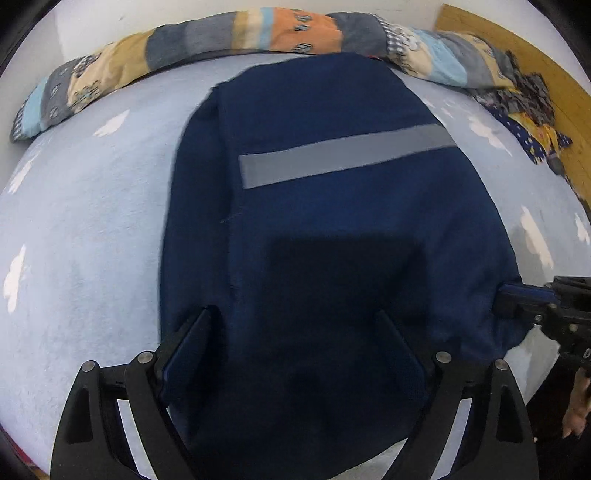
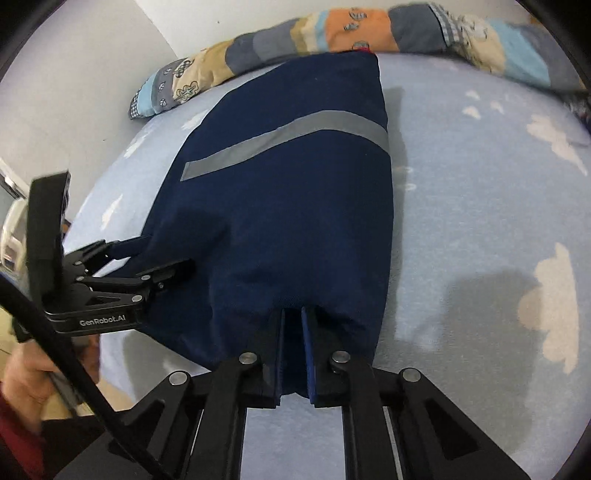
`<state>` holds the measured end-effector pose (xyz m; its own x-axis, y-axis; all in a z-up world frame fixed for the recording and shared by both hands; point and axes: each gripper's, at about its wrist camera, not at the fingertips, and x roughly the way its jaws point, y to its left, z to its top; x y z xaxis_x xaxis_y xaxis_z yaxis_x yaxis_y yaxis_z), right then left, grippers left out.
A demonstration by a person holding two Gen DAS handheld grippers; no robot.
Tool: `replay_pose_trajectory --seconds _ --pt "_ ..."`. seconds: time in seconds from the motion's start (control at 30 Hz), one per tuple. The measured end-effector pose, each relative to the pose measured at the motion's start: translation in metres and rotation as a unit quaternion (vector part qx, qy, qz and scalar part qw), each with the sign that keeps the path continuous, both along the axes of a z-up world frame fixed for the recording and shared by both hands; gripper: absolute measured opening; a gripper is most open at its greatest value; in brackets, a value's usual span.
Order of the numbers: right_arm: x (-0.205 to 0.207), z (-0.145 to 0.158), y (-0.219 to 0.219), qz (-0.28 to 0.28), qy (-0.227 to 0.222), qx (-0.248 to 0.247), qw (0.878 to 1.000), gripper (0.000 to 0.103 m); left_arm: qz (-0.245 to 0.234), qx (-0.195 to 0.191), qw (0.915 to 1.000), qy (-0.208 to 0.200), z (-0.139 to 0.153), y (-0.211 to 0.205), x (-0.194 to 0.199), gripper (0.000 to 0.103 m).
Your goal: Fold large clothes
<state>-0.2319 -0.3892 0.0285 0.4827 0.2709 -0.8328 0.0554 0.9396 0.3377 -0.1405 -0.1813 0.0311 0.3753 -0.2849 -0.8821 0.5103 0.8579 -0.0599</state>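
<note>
Navy garment (image 1: 332, 221) on cloud-print sheet (image 1: 92, 240), right claw (image 2: 291, 325) pinching hem, left claw (image 1: 295, 325) spread, patchwork quilt (image 1: 258, 29) behind.

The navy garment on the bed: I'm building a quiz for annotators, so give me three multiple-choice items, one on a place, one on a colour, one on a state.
1. Where does the patchwork quilt lie relative to the navy garment?
A. At its far end
B. Under its near hem
C. Spread over it

2. What colour is the stripe across the garment?
A. Orange
B. Grey
C. White

3. How do the two tools stand?
A. Both wide open
B. Both shut
C. Right tool closed on the garment, left tool open

Answers: 1 A, the quilt is bunched along the far edge of the cloud-print sheet. 2 B, the band is plain grey. 3 C, the right fingers pinch the near hem, while the left fingers stand apart.
</note>
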Motion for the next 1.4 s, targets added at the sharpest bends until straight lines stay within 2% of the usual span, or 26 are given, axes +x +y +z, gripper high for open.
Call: replay_pose_trajectory --seconds 0.07,0.13,0.23,0.27,0.33,0.47,0.53,0.7,0.8,0.9,0.97,1.03,1.07,1.13,1.17,1.23,1.3,1.33,1.4 --pt "0.001 0.012 -0.005 0.001 -0.002 0.015 1.000 0.011 0.008 -0.004 0.9999 -0.011 0.009 0.003 -0.002 0.090" --pt "0.003 0.046 -0.013 -0.005 -0.050 0.028 0.998 0.011 0.019 -0.032 0.9990 -0.027 0.024 0.011 -0.004 0.090" --pt "0.021 0.082 -0.021 -0.020 -0.097 -0.014 0.995 0.017 0.030 -0.080 0.9957 -0.036 0.040 0.014 -0.004 0.090" --pt "0.038 0.092 -0.023 -0.025 -0.103 -0.031 0.994 0.017 0.029 -0.084 0.9954 -0.035 0.040 0.012 -0.004 0.090" --pt "0.067 0.097 -0.025 -0.025 -0.105 -0.033 0.994 0.017 0.013 -0.078 0.9966 -0.026 0.037 0.000 -0.005 0.090" --pt "0.140 0.082 -0.030 -0.035 -0.088 -0.045 0.994 0.017 -0.034 -0.031 0.9986 -0.025 0.019 -0.026 -0.006 0.090" --pt "0.167 0.064 -0.036 -0.044 -0.076 -0.037 0.995 0.017 -0.045 -0.014 0.9986 -0.026 0.012 -0.034 -0.006 0.090" --pt "0.222 -0.005 -0.040 -0.042 0.028 -0.023 0.998 0.017 -0.031 -0.020 0.9993 -0.010 0.006 -0.034 0.003 0.091" --pt "0.234 0.006 -0.032 -0.042 0.038 -0.045 0.997 0.017 -0.033 -0.017 0.9993 -0.008 0.008 -0.033 0.004 0.091" --pt "0.235 0.041 -0.009 -0.026 -0.016 -0.057 0.998 0.018 -0.022 -0.020 0.9995 -0.009 0.015 -0.027 0.008 0.090" --pt "0.240 0.050 0.016 0.004 -0.038 -0.031 0.999 0.032 -0.009 -0.024 0.9996 -0.010 0.017 -0.024 0.013 0.090" --pt "0.250 0.039 0.043 0.041 -0.021 -0.027 0.999 0.045 0.005 -0.023 0.9997 -0.005 0.015 -0.020 0.017 0.090" --pt "0.252 0.030 0.052 0.050 -0.005 -0.029 0.998 0.048 0.009 -0.018 0.9998 0.000 0.011 -0.021 0.023 0.090" --pt "0.259 0.001 0.069 0.070 0.044 -0.041 0.996 0.049 0.013 -0.011 0.9998 0.008 0.005 -0.020 0.025 0.090" --pt "0.257 0.001 0.069 0.071 0.041 -0.044 0.996 0.048 0.012 -0.009 0.9999 0.008 0.005 -0.018 0.028 0.090" --pt "0.248 0.018 0.062 0.070 0.023 -0.018 0.997 0.048 0.007 -0.010 0.9999 0.000 0.009 -0.018 0.026 0.090" --pt "0.228 0.053 0.043 0.060 -0.024 0.001 0.998 0.048 0.003 -0.018 0.9998 -0.009 0.016 -0.018 0.021 0.090" --pt "0.218 0.067 0.035 0.056 -0.044 -0.009 0.997 0.048 0.004 -0.021 0.9997 -0.011 0.019 -0.016 0.013 0.090" --pt "0.196 0.090 0.019 0.041 -0.066 -0.065 0.995 0.048 0.007 -0.029 0.9995 -0.012 0.022 -0.017 0.015 0.090"
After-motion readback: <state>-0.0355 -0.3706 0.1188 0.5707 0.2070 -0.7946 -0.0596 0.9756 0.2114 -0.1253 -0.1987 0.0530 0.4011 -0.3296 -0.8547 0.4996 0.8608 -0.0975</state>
